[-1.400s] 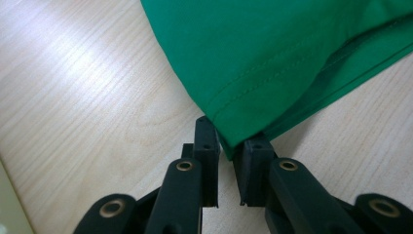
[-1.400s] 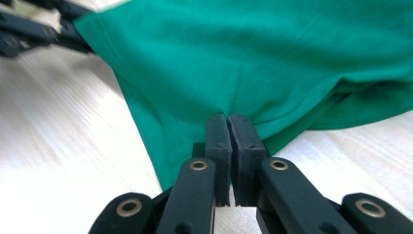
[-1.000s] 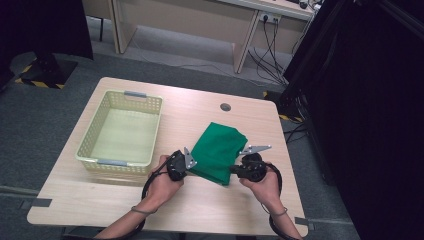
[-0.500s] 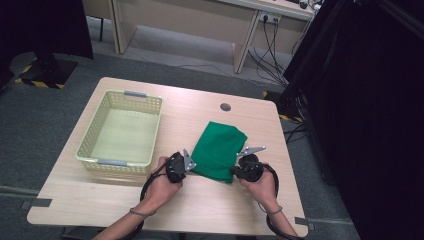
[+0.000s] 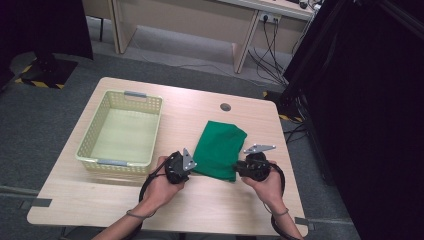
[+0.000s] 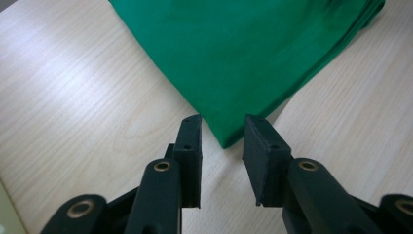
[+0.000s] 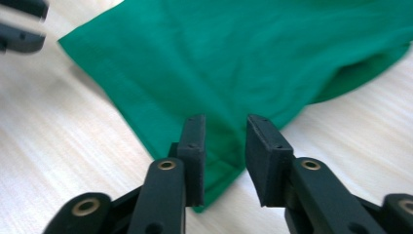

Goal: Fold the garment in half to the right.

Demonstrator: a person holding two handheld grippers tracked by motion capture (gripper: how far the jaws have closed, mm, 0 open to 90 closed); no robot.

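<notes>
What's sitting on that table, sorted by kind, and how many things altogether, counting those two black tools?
Folded green cloth: 1
Pale yellow basket: 1
Hand-held grippers: 2, the left gripper and the right gripper, each with its jaws open at a near corner of the cloth
Total: 4

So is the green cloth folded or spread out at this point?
Folded: the green cloth lies as a compact stack on the table, with layered edges at its corner.

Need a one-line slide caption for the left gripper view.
Left tool, open, faces a corner of the folded green cloth on the wooden table.
</notes>
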